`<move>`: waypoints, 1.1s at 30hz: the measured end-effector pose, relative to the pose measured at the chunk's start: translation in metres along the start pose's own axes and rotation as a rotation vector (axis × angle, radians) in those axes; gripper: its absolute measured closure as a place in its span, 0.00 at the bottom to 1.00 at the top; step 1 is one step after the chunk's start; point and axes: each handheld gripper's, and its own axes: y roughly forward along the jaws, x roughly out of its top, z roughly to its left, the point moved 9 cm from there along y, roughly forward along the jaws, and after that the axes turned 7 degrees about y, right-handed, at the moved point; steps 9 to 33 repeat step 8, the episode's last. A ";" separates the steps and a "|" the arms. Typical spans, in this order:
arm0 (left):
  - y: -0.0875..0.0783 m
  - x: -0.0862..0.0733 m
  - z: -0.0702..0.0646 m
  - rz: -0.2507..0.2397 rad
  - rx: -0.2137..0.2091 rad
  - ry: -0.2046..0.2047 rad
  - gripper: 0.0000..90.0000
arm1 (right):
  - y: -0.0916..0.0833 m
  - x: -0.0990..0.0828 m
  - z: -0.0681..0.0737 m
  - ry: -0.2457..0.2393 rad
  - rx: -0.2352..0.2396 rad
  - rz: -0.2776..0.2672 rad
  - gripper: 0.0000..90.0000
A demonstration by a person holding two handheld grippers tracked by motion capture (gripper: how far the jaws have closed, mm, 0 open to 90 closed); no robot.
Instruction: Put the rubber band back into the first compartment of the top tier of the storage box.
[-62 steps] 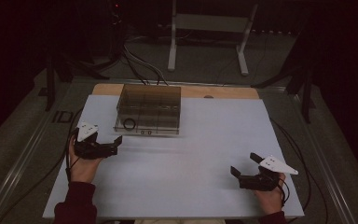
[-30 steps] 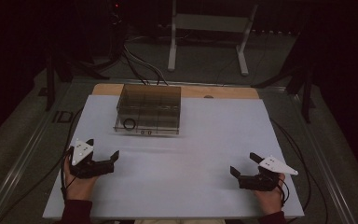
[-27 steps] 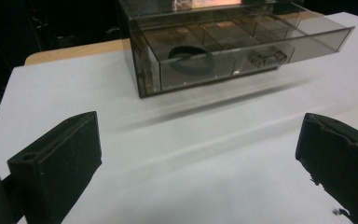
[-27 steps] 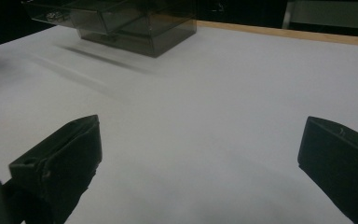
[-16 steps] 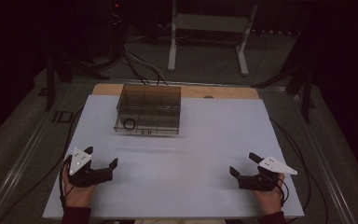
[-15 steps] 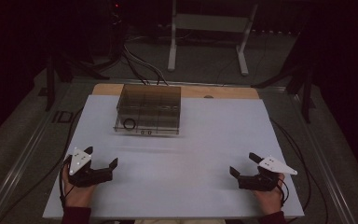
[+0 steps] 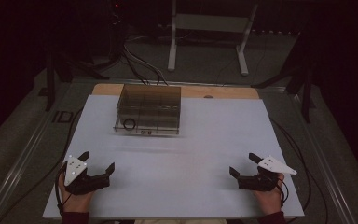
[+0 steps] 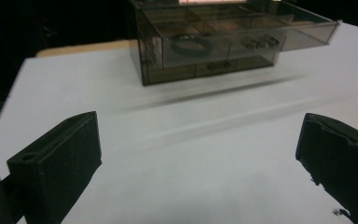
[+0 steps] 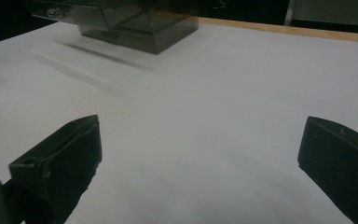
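Observation:
A smoky clear compartment box (image 7: 148,109) stands at the back left of the white table (image 7: 196,154), its drawer pulled out toward me. A dark ring (image 7: 129,123) and small metal pieces (image 8: 260,43) lie in the drawer's sections (image 8: 242,44). My left gripper (image 7: 96,162) rests near the front left corner, open, nothing between its jaws. My right gripper (image 7: 244,164) rests near the front right, also open and empty. The box (image 9: 135,21) lies far ahead in the right gripper view.
A wooden strip (image 7: 214,92) runs along the table's far edge. Cables (image 7: 140,65) and a metal stand (image 7: 209,32) lie on the dark floor behind. Cables trail off both front corners.
My left gripper has drawn back from beside the box toward the table's front left corner. The right gripper has stayed in place.

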 end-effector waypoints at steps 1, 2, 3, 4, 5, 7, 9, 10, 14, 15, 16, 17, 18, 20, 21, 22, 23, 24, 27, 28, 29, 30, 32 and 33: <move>0.000 0.001 0.000 -0.003 0.001 -0.003 0.01 | 0.000 0.000 0.000 0.002 0.001 0.003 0.00; -0.001 0.001 0.001 -0.008 0.008 -0.003 0.01 | 0.000 -0.001 0.000 0.001 -0.001 0.007 0.00; -0.001 0.001 0.001 -0.010 0.010 -0.002 0.01 | 0.001 -0.002 0.000 0.002 -0.002 0.013 0.00; -0.001 0.001 0.001 -0.009 0.006 -0.006 0.01 | 0.001 -0.003 0.000 0.000 -0.003 0.017 0.00; -0.001 0.001 0.001 -0.007 0.007 -0.007 0.01 | 0.003 -0.004 0.000 -0.003 -0.006 0.026 0.00; -0.001 -0.001 0.003 0.004 0.012 -0.011 0.01 | 0.003 -0.004 0.000 -0.005 -0.007 0.032 0.00; -0.001 -0.001 0.003 0.004 0.012 -0.011 0.01 | 0.003 -0.004 0.000 -0.005 -0.007 0.032 0.00; -0.001 -0.001 0.003 0.004 0.012 -0.011 0.01 | 0.003 -0.004 0.000 -0.005 -0.007 0.032 0.00; -0.001 -0.001 0.003 0.004 0.012 -0.011 0.01 | 0.003 -0.004 0.000 -0.005 -0.007 0.032 0.00; -0.001 -0.001 0.003 0.004 0.012 -0.011 0.01 | 0.003 -0.004 0.000 -0.005 -0.007 0.032 0.00; -0.001 -0.001 0.003 0.004 0.012 -0.011 0.01 | 0.003 -0.004 0.000 -0.005 -0.007 0.032 0.00; -0.001 -0.001 0.003 0.004 0.012 -0.011 0.01 | 0.003 -0.004 0.000 -0.005 -0.007 0.032 0.00; -0.001 -0.001 0.003 0.004 0.012 -0.011 0.01 | 0.003 -0.004 0.000 -0.005 -0.007 0.032 0.00; -0.001 -0.001 0.003 0.004 0.012 -0.011 0.01 | 0.003 -0.004 0.000 -0.005 -0.007 0.032 0.00; -0.001 -0.001 0.003 0.004 0.012 -0.011 0.01 | 0.003 -0.004 0.000 -0.005 -0.007 0.032 0.00; -0.001 -0.001 0.003 0.004 0.012 -0.011 0.01 | 0.003 -0.004 0.000 -0.005 -0.007 0.032 0.00; -0.001 -0.001 0.003 0.004 0.012 -0.011 0.01 | 0.003 -0.004 0.000 -0.005 -0.007 0.032 0.00; -0.001 -0.001 0.003 0.004 0.012 -0.011 0.01 | 0.003 -0.004 0.000 -0.005 -0.007 0.032 0.00; -0.001 -0.001 0.003 0.004 0.012 -0.011 0.01 | 0.003 -0.004 0.000 -0.005 -0.007 0.032 0.00; -0.001 -0.001 0.003 0.004 0.012 -0.011 0.01 | 0.003 -0.004 0.000 -0.005 -0.007 0.032 0.00; -0.001 -0.001 0.003 0.004 0.012 -0.011 0.01 | 0.003 -0.004 0.000 -0.005 -0.007 0.032 0.00; -0.001 -0.001 0.003 0.004 0.012 -0.011 0.01 | 0.003 -0.004 0.000 -0.005 -0.007 0.032 0.00; -0.001 -0.001 0.003 0.004 0.012 -0.011 0.01 | 0.003 -0.004 0.000 -0.005 -0.007 0.032 0.00; -0.001 -0.001 0.003 0.004 0.012 -0.011 0.01 | 0.003 -0.004 0.000 -0.005 -0.007 0.032 0.00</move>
